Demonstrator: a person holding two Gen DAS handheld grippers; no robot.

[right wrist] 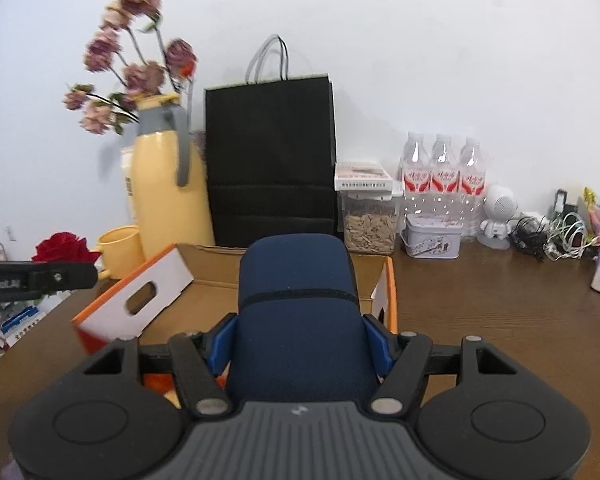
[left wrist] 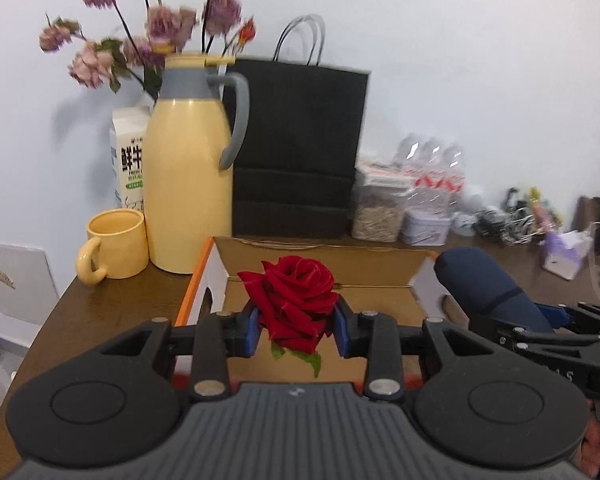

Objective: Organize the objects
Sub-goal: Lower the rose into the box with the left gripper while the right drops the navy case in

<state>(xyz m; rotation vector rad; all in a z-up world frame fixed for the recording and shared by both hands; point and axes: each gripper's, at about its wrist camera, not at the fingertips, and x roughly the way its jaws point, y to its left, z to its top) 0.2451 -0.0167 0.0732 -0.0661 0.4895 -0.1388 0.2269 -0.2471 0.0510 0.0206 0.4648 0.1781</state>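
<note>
My left gripper (left wrist: 298, 330) is shut on a red artificial rose (left wrist: 294, 300), whose bloom fills the gap between the blue pads, with green leaves hanging below. It hovers over an open cardboard box (left wrist: 320, 252) with orange and white flaps. My right gripper (right wrist: 300, 344) is shut on a dark blue padded case (right wrist: 296, 300), held above the same box (right wrist: 388, 280). In the left wrist view the blue case (left wrist: 480, 280) and the right gripper show at the right. In the right wrist view the rose (right wrist: 64, 248) and the left gripper show at the far left.
On the brown table (right wrist: 480, 300) stand a yellow thermos jug (left wrist: 188, 168) with dried pink flowers (left wrist: 148, 32) behind, a yellow mug (left wrist: 116, 244), a milk carton (left wrist: 130, 156), a black paper bag (left wrist: 300, 148), a seed jar (right wrist: 370, 224), a tin (right wrist: 432, 236), water bottles (right wrist: 444, 176), a small white robot figure (right wrist: 498, 216) and tangled cables (right wrist: 556, 236).
</note>
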